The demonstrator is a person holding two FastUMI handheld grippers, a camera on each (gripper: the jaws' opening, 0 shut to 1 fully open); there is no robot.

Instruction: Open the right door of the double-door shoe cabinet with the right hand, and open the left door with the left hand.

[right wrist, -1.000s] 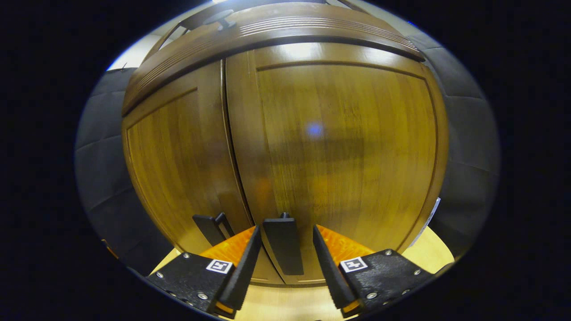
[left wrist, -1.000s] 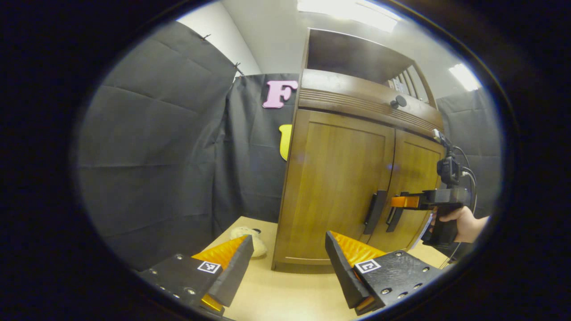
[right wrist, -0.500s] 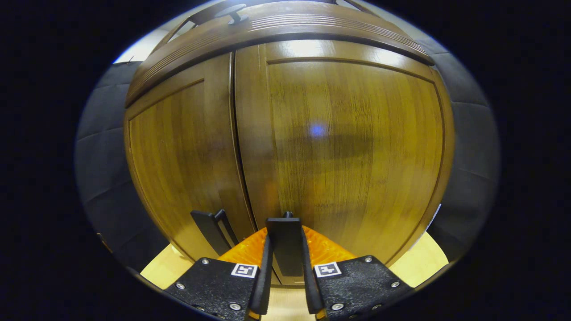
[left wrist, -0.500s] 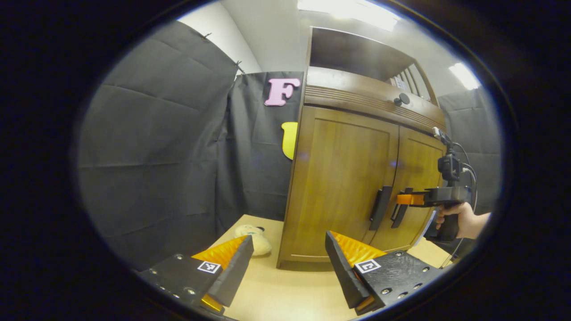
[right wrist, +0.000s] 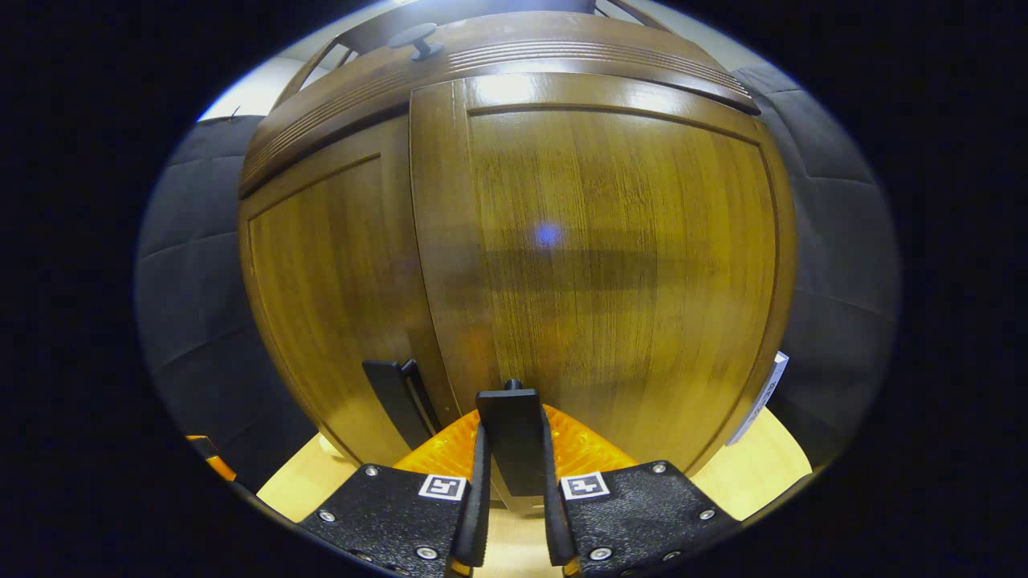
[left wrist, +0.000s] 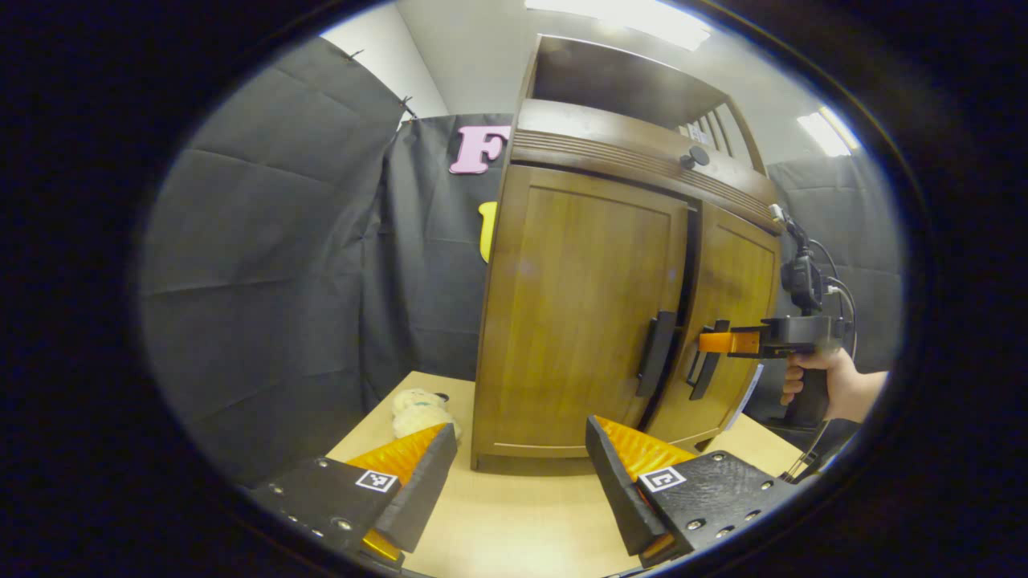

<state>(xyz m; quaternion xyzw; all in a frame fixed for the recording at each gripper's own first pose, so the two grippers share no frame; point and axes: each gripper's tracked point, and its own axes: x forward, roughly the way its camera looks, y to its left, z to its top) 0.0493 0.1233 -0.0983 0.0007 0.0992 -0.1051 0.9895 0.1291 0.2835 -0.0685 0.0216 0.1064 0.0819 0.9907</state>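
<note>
- Right gripper: my view along it has both fingers pressed onto the right door's handle, the dark upright bar pinched between them.
- From my left gripper view, that same right gripper sits at the handle of the right door, with a hand wrapped around its grip and a cable running up from it.
- That right door stands slightly ajar: in the left gripper view a dark gap shows between it and the left door, and in the right gripper view its near edge sits proud of the left door.
- Left door's handle is a dark upright bar just beside the gap; nothing touches it.
- Left gripper hangs in front of the cabinet, well apart from it, fingers spread wide with nothing between them.
- Shoe cabinet stands upright on a pale wooden table, with a ribbed top band, a small dark knob above the doors, and an open shelf above that.
- Beside the cabinet's left side I see a pale plush toy lying on the table.
- Black cloth walls the booth behind, and ceiling lights glare overhead.
</note>
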